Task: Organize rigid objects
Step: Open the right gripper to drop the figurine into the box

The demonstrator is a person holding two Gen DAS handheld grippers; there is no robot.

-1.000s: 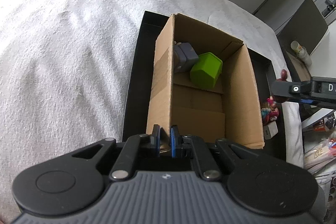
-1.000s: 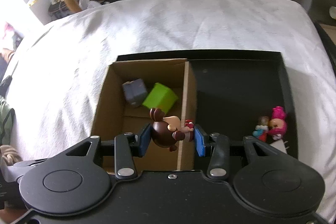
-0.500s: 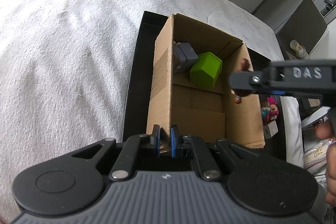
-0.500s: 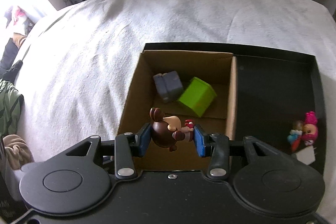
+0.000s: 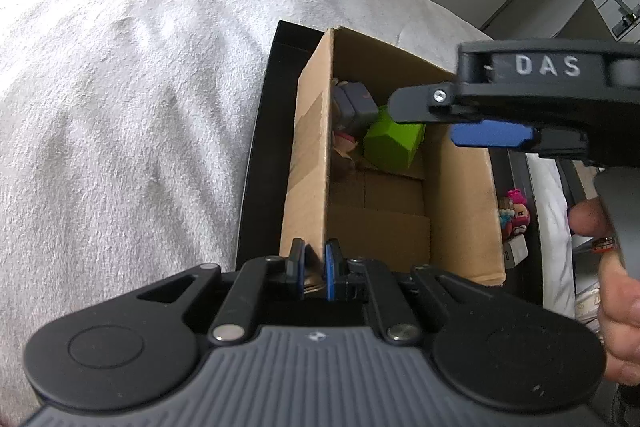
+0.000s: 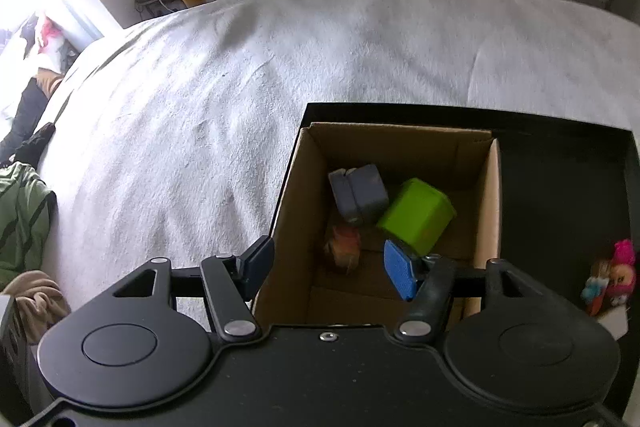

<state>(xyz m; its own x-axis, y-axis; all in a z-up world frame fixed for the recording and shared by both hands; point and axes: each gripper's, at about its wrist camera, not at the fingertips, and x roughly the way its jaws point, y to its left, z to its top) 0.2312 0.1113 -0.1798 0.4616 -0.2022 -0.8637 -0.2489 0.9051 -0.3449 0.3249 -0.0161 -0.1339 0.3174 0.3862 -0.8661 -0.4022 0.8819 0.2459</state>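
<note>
An open cardboard box [image 6: 490, 195] stands in a black tray [image 6: 560, 187] on the bed. In it lie a grey block [image 6: 360, 193], a green block [image 6: 416, 215] and a blurred brown toy figure [image 6: 344, 247] on the floor beside them. My right gripper [image 6: 328, 263] hangs over the box, its jaws opening, with nothing pressed between the pads. The figure is below them and free. In the left wrist view its blue pad [image 5: 492, 138] shows above the green block [image 5: 394, 147]. My left gripper [image 5: 314, 267] is shut on the near corner of the box wall [image 5: 308, 187].
Small pink-haired dolls [image 6: 616, 275] and a white piece [image 5: 516, 253] lie in the tray to the right of the box. A white blanket [image 6: 200, 147] covers the bed around the tray. A person's hand [image 5: 616, 307] holds the right gripper's handle.
My right gripper moved left over the box, its jaws parted and the brown figure dropped out of them into the box. The left gripper kept still.
</note>
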